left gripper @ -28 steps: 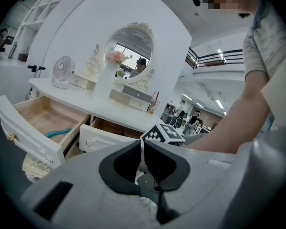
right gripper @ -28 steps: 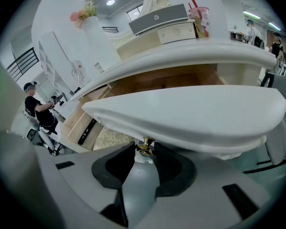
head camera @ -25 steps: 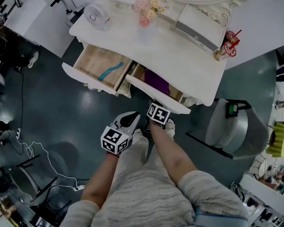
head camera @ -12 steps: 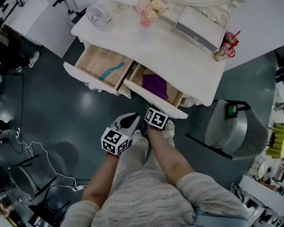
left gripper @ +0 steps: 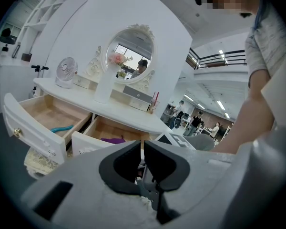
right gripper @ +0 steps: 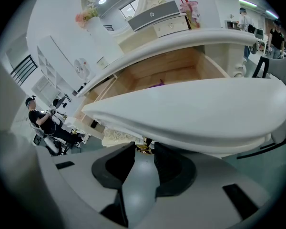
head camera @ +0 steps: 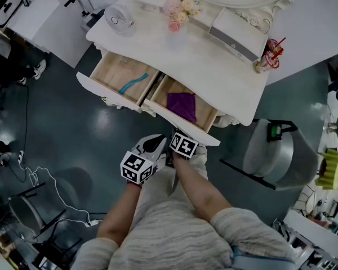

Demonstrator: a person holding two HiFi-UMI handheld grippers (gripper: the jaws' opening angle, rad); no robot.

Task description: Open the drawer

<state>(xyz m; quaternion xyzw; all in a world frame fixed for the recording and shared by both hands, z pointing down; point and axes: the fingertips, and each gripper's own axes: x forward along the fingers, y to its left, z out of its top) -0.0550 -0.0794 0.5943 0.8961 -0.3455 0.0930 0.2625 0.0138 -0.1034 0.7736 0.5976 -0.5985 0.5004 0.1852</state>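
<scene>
Right gripper (right gripper: 144,152) jaws pinch gold knob (right gripper: 143,146) of drawer (right gripper: 195,113); front lies directly ahead, travel toward person. Left gripper (left gripper: 142,151) jaws together, empty.

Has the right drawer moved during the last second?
Yes. The right drawer slid further out from under the table; more of the purple cloth now shows.

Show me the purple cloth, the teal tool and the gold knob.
purple cloth (head camera: 182,107), head view, centre of the fabric.
teal tool (head camera: 133,84), head view, middle of its length.
gold knob (right gripper: 144,148), right gripper view, its rounded front.
</scene>
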